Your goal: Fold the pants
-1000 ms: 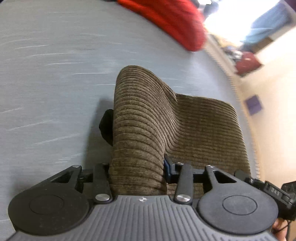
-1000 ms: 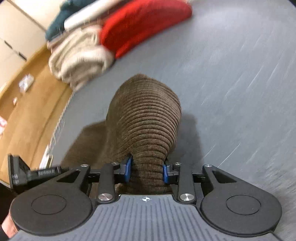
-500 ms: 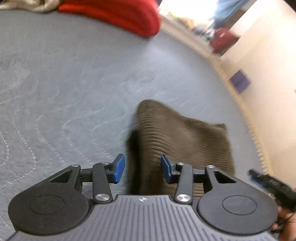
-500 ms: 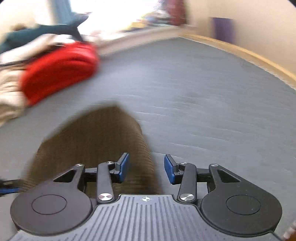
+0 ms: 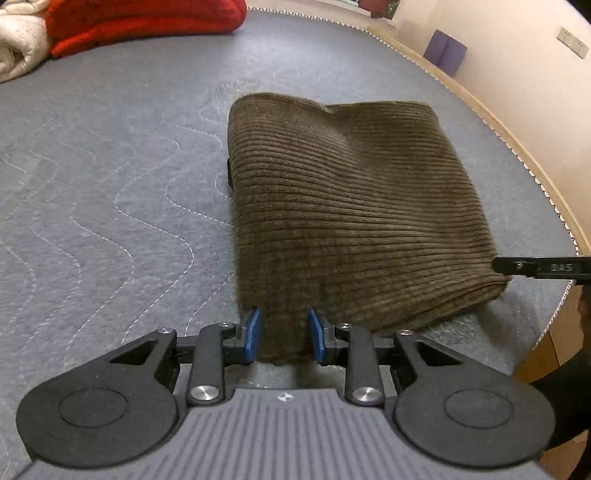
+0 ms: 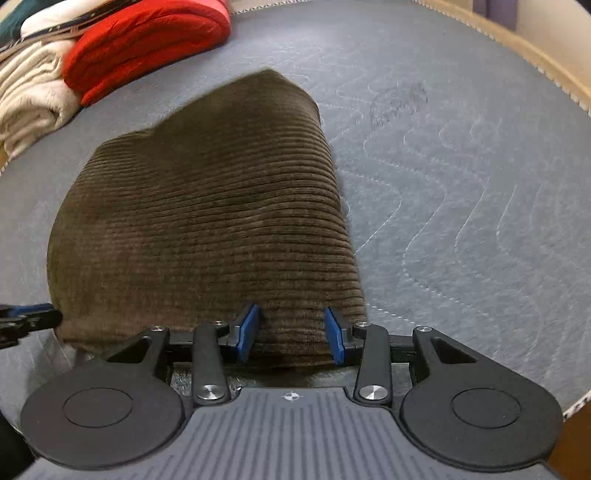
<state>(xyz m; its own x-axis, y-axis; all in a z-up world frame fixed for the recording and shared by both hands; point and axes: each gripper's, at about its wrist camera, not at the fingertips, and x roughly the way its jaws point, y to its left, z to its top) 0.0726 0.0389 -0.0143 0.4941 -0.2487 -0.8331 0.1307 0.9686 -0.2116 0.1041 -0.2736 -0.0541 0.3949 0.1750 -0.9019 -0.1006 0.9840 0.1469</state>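
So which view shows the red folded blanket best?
The right wrist view: the red blanket shows most of its rounded folded end, lying against the cream blanket. The left wrist view shows the same red blanket at the frame's top edge, cropped.

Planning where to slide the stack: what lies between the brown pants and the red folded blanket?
Nothing: between pants and red blanket, bare grey quilted surface, in both wrist views.

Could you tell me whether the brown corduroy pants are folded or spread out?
Folded: the pants lie as a compact, layered rectangle on the grey mattress.
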